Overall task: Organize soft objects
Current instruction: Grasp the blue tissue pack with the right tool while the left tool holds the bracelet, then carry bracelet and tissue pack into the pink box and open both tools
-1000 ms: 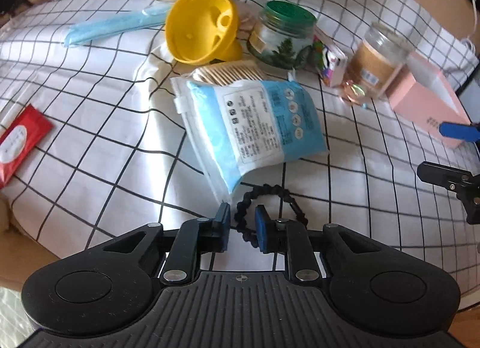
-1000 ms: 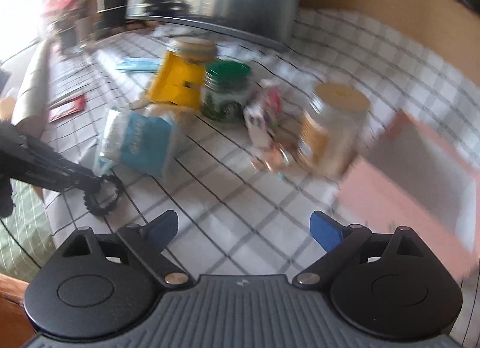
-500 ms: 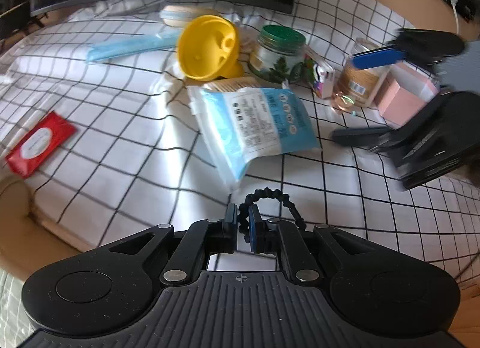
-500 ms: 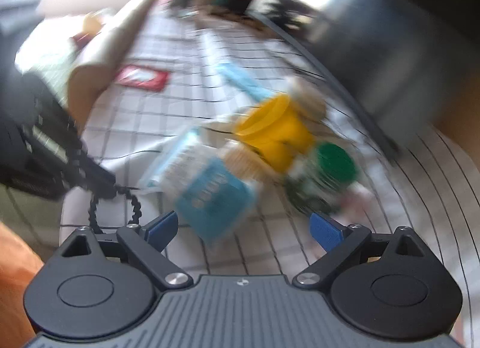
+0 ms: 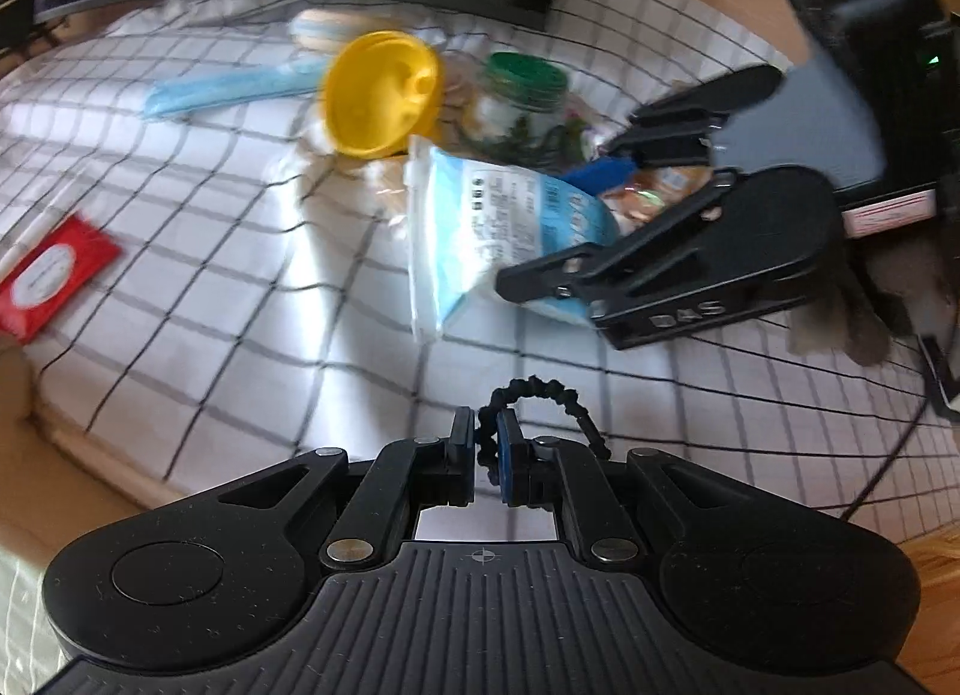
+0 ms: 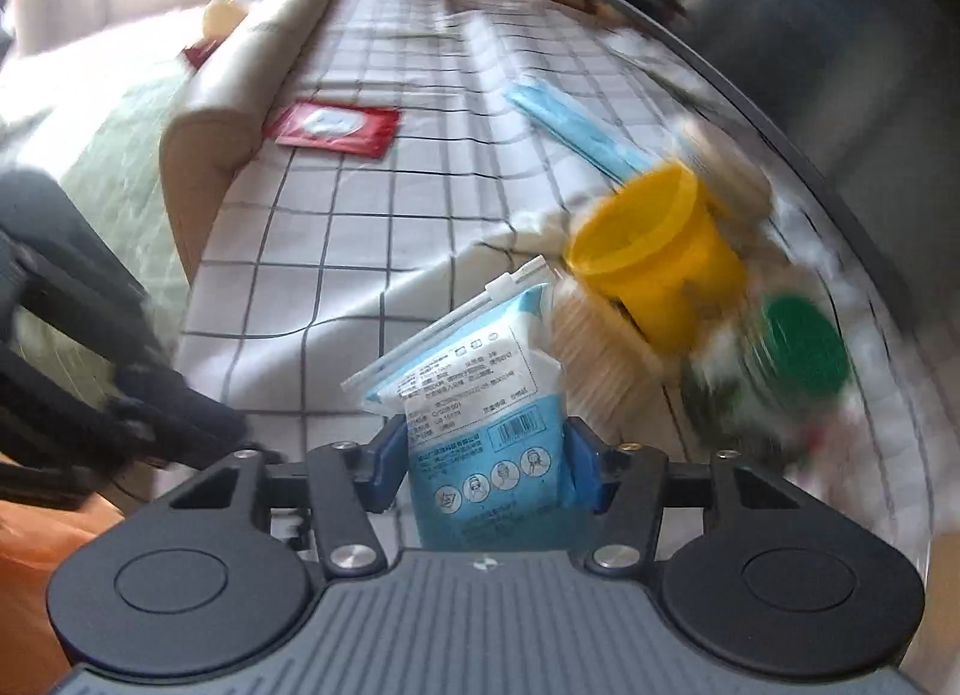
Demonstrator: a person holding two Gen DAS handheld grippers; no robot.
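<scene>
A table covered by a white cloth with a black grid (image 5: 198, 227) fills both wrist views. At the near edge, the left gripper (image 5: 486, 455) has its jaws pressed together on a black spiral hair tie (image 5: 540, 395), pinching one side of the loop while the rest arcs up and to the right above the cloth.

Farther in, at the middle of the table, lies a blue and white face mask pack (image 5: 498, 227) (a soft, resealable pouch with printed text). The right gripper (image 6: 480, 461) reaches in from the right and its jaws are closing around the near end of this pack; in the right wrist view the pack sits between the blue pads (image 6: 384, 461), which appear to touch its sides.

Just beyond the pack is a bundle of cotton swabs (image 6: 600, 347), then a yellow plastic cup (image 5: 381, 95) tipped on its side, and to its right a jar with a green lid (image 5: 525, 89). A long light-blue packet (image 5: 228, 89) lies at the far left. A red wet-wipe sachet (image 5: 48, 275) lies well apart at the left edge. Motion blur softens the far objects.
</scene>
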